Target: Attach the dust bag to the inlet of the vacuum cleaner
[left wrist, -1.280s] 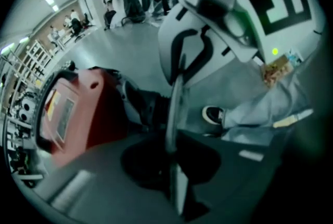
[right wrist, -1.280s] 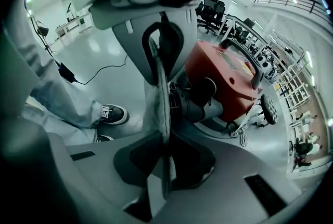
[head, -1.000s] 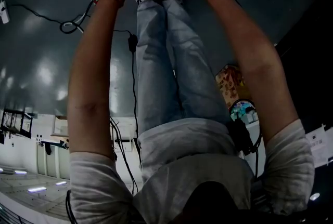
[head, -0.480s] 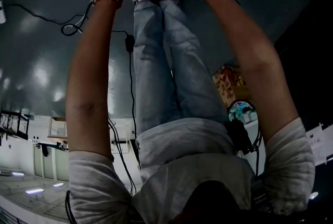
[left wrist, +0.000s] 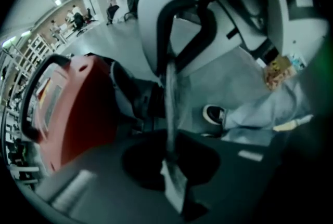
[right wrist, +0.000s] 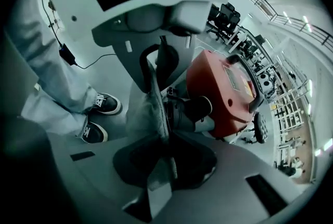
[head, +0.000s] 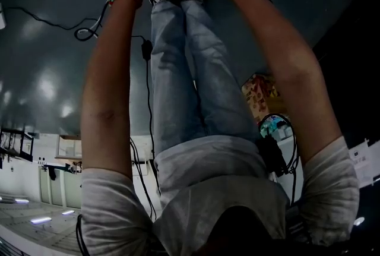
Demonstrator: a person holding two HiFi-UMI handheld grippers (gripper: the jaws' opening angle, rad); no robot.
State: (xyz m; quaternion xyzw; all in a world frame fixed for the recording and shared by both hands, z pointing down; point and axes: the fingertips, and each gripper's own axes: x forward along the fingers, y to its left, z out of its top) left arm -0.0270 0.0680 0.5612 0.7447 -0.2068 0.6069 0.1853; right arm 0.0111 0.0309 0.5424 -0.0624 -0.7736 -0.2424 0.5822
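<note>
Pinched tight on the grey dust bag (right wrist: 148, 108) with both left gripper (left wrist: 170, 163) and right gripper (right wrist: 162, 163), jaws all but closed on thin cloth. Hangs just beside the black inlet (right wrist: 190, 111) of the red vacuum cleaner (right wrist: 223, 88), at 3 o'clock in the right gripper view, 9 o'clock in the left. Spread the bag's mouth, square it to the inlet, push on evenly without slackening either pinch. Mind shoes (right wrist: 101, 106) at 9 o'clock there, and cable (head: 89, 32) at 10 o'clock of the head view: possible snags.
</note>
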